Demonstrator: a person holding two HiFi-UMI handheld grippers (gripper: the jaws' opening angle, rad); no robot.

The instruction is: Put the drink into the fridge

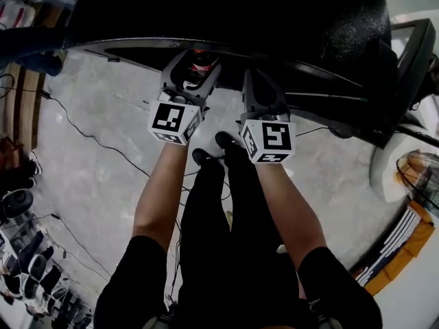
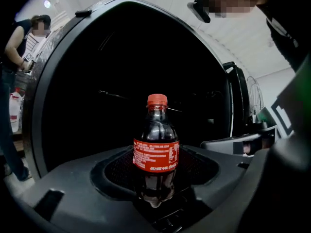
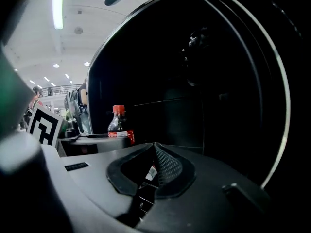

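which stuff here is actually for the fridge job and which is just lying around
For the job:
- cola bottle, clamped in the left gripper
- black fridge straight ahead
- right gripper, shut and empty

Lying about:
- cables on the floor
- fan at the right
- white jug beside a bystander

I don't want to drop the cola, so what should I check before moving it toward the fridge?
1. Left claw grip on the cola bottle: ok, jaws closed round its lower body.
2. Bottle upright, red cap on: ok.
3. Right claw free for the door: ok, jaws together, nothing between them.
4. Fridge door open: cannot tell, its front shows only black.
5. Bystander clear of the path: ok, standing off to the fridge's left.
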